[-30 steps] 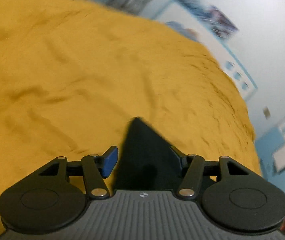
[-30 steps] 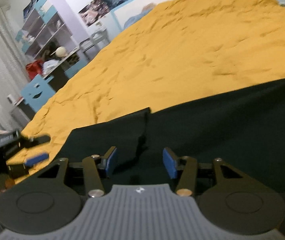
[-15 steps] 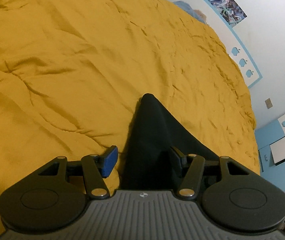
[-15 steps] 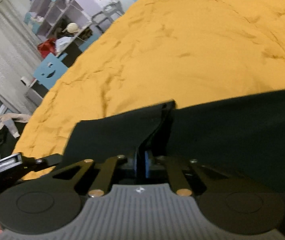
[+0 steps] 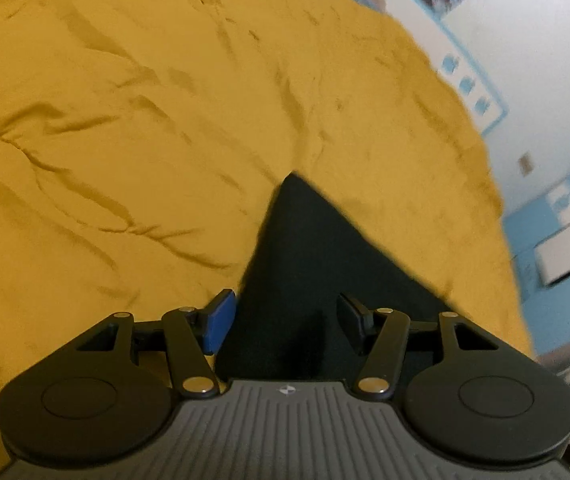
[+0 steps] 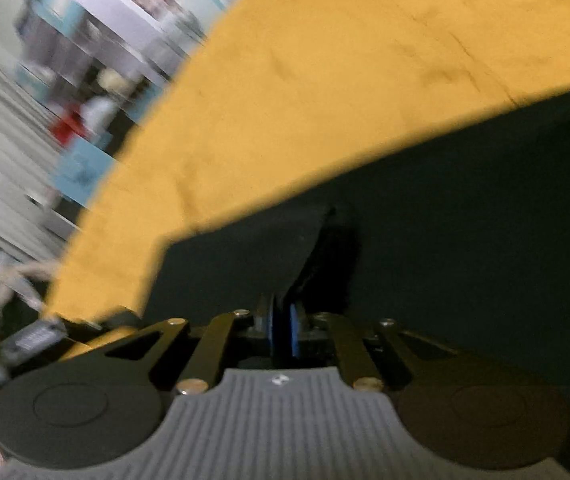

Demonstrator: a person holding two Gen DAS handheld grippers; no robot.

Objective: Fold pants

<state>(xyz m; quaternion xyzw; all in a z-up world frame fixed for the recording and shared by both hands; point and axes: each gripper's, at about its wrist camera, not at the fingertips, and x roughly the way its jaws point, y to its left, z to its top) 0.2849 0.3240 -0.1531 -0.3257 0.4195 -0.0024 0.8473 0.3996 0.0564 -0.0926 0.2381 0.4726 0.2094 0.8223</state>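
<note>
Black pants (image 6: 465,216) (smooth, matte), pointed corner, rumpled mustard bedspread (image 5: 125,120)

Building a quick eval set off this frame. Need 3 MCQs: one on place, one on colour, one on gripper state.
1. Where do the dark pants lie?
A. on a yellow bedspread
B. on a wooden floor
C. over a chair

2. What colour are the pads of the left gripper?
A. red
B. blue
C. white

3. How does the right gripper stand?
A. wide apart over bare bedding
B. out of view
C. pads close together on a fold of the pants

Key: 1 A, the yellow bedspread shows on all sides of the dark cloth. 2 B, a blue pad shows beside the cloth. 3 C, dark cloth sits between the blue pads, though the jaws are opening slightly.
</note>
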